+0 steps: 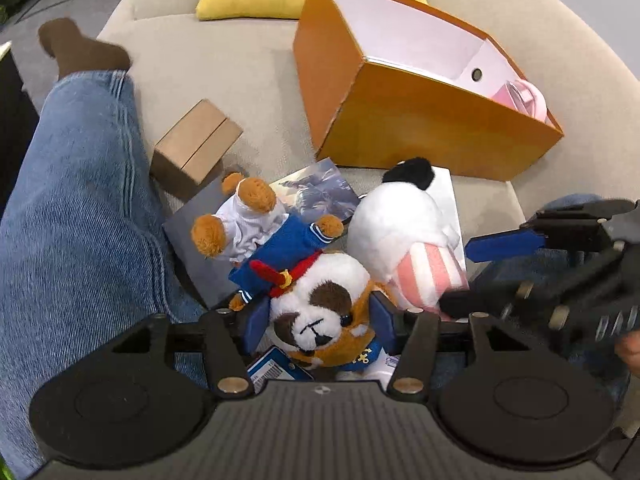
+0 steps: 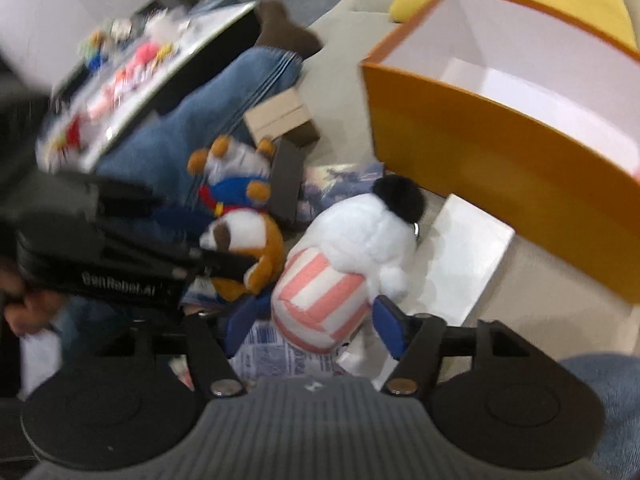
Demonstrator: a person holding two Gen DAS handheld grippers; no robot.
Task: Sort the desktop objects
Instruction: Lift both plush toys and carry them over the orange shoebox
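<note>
Brown plush dog (image 1: 304,280) lies lengthwise, head nearest.

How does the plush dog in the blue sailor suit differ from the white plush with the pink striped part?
The plush dog is brown and white with dark eye patches; the white plush is mostly white with a black tuft. The dog wears blue and white clothes with a red scarf; the white plush has only a pink-and-white striped part. The dog lies between the left gripper fingers, the white plush between the right gripper fingers. Both lie on the beige sofa.
</note>
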